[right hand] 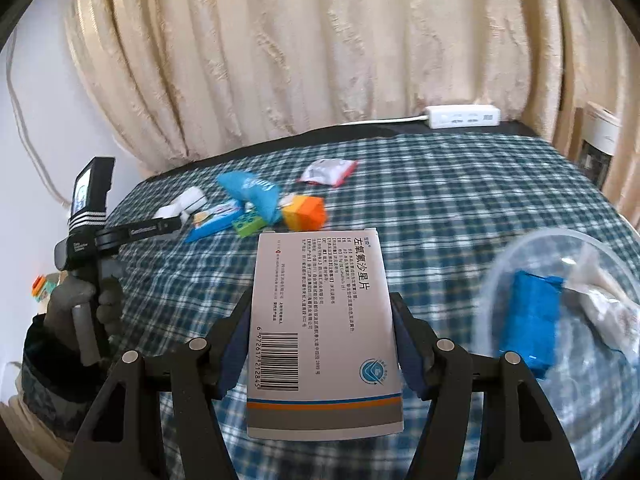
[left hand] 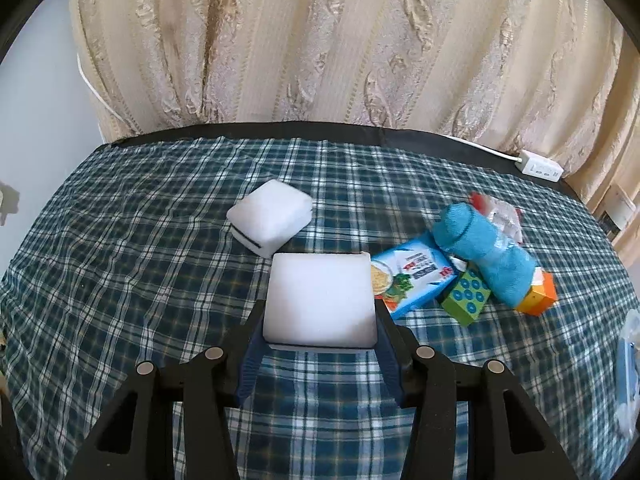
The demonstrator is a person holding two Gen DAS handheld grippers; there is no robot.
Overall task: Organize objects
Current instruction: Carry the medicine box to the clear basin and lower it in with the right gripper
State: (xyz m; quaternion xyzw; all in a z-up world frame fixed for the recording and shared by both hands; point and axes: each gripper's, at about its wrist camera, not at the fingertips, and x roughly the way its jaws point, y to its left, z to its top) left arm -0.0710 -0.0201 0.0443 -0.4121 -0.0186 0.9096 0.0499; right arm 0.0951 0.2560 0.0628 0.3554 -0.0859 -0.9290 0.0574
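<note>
My left gripper (left hand: 319, 320) is shut on a white foam block (left hand: 320, 300), held above the plaid cloth (left hand: 120, 280). A second white block (left hand: 270, 216) lies just beyond it. To the right lie a blue noodle packet (left hand: 412, 276), a green toy brick (left hand: 466, 294), a rolled blue towel (left hand: 484, 248) and an orange box (left hand: 538, 292). My right gripper (right hand: 322, 316) is shut on a white medicine box (right hand: 322, 328), held above the cloth. A clear plastic bowl (right hand: 560, 264) at its right holds a blue packet (right hand: 528, 320) and a white wrapper (right hand: 608, 304).
A red and white sachet (right hand: 328, 172) lies on the far cloth. A white power strip (right hand: 462, 117) sits at the table's back edge in front of a beige curtain (right hand: 320, 48). The left hand and its gripper handle (right hand: 86, 240) show at the left of the right wrist view.
</note>
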